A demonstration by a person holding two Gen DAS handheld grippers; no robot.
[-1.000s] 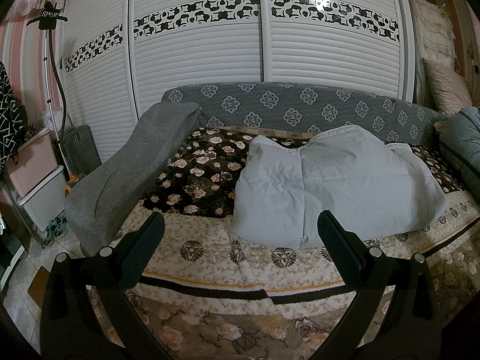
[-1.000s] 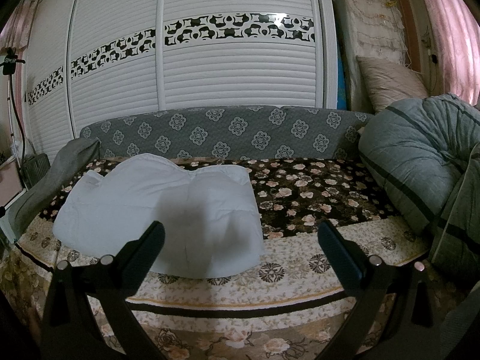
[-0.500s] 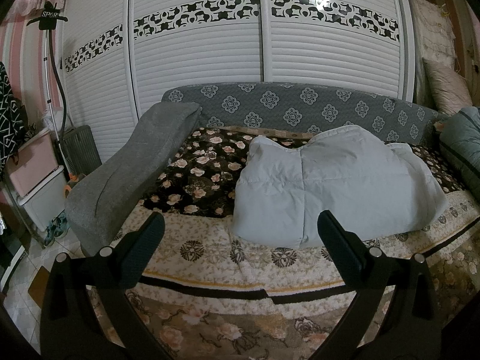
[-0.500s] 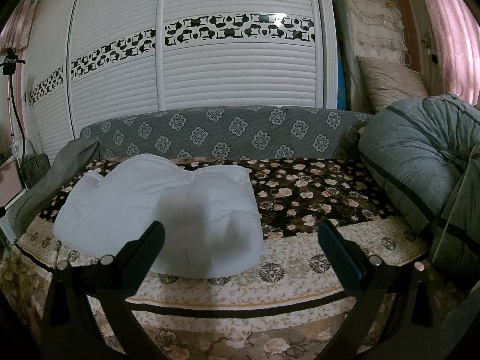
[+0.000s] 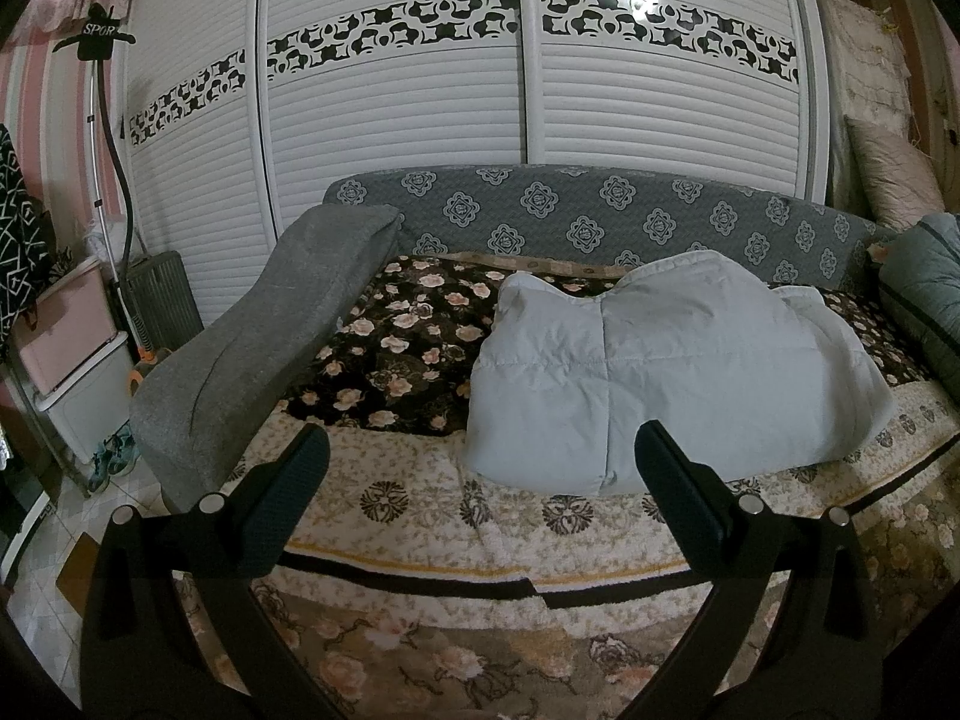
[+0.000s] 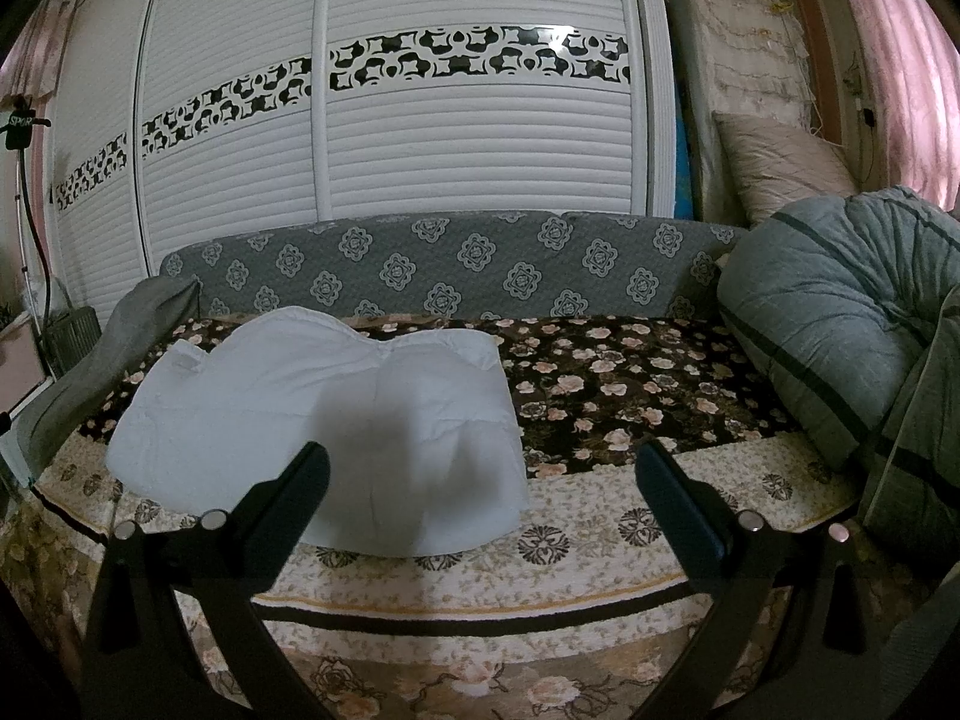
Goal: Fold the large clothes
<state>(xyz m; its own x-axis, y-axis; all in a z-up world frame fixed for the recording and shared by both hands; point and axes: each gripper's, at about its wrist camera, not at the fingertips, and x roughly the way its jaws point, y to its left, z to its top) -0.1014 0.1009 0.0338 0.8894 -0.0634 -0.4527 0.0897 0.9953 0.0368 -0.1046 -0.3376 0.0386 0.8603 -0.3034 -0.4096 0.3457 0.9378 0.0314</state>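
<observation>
Your left gripper [image 5: 480,450] and right gripper [image 6: 480,456] gape wide, empty; folded pale quilted garment [image 5: 660,372] at 1 o'clock of left, 11 o'clock of right.

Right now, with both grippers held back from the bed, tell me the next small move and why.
Probably bring the left hand-held gripper forward to the pale padded garment's near edge. Both it and the right hand-held gripper are open and empty, and the garment lies bunched, untouched, on the floral bedspread.
</observation>
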